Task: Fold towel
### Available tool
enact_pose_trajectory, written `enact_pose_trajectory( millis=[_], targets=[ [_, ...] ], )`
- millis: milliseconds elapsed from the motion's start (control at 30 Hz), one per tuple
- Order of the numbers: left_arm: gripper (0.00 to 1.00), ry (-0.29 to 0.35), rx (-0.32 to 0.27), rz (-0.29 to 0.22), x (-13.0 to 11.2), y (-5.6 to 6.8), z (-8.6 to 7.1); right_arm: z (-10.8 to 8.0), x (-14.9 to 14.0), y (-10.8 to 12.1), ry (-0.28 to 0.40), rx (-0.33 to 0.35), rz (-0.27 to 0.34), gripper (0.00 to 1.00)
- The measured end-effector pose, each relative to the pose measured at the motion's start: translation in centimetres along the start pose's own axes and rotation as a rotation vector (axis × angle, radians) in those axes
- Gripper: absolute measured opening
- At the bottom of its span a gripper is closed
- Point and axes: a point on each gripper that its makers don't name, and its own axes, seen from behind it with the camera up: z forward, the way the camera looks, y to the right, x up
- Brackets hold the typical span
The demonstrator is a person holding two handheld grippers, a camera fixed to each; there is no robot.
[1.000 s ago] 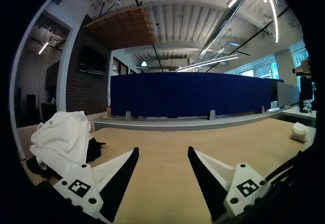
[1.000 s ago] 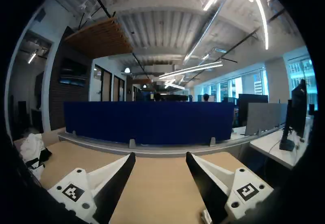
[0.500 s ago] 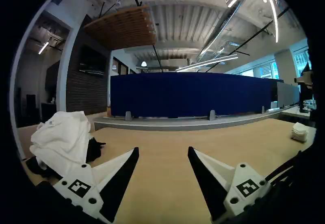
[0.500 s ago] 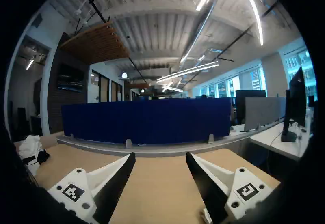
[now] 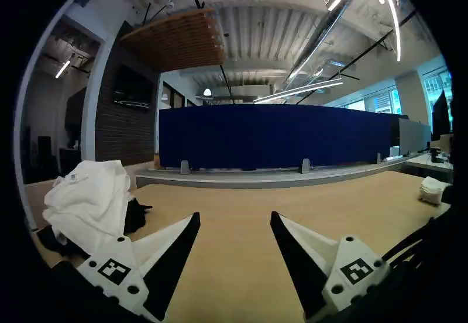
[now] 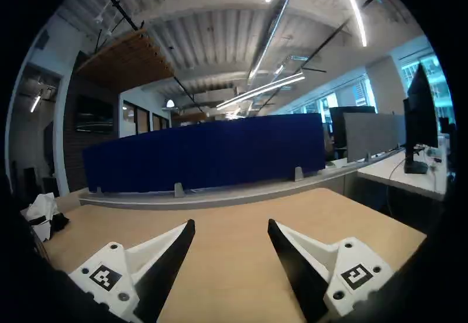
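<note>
A crumpled white towel (image 5: 88,200) lies heaped on dark cloth at the left end of the wooden table (image 5: 245,206), just left of my left gripper (image 5: 234,219). That gripper hovers low over the table, open, nothing between its fingers. A small folded white cloth (image 5: 432,189) sits at the table's far right. In the right gripper view the white towel (image 6: 41,209) appears small at the far left edge. My right gripper (image 6: 231,224) is open over bare table, holding nothing.
A blue divider panel (image 5: 275,136) on a grey rail runs along the table's far edge. Desks with monitors (image 6: 418,118) stand to the right beyond the table's right edge (image 6: 403,229). A brick wall (image 5: 120,130) lies at the left.
The right gripper has tilted and swung, so the table's right edge and divider now sit higher and slanted in its view. The left gripper has stayed still. Both remain open.
</note>
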Motion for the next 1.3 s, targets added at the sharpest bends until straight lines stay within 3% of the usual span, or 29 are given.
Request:
enact_pose_trajectory(
  millis=[467,867,1300],
  targets=[
    [0.89,0.0,0.0,0.0,0.0,0.0,-0.1,-0.1,-4.8,1.1,0.006,-0.001,0.013,0.97],
    [0.89,0.0,0.0,0.0,-0.1,0.0,0.0,-0.2,-5.1,1.1,0.025,0.009,0.012,0.97],
    [0.89,0.0,0.0,0.0,-0.1,0.0,0.0,-0.7,-5.0,0.6,0.03,0.006,-0.034,0.97]
  ],
)
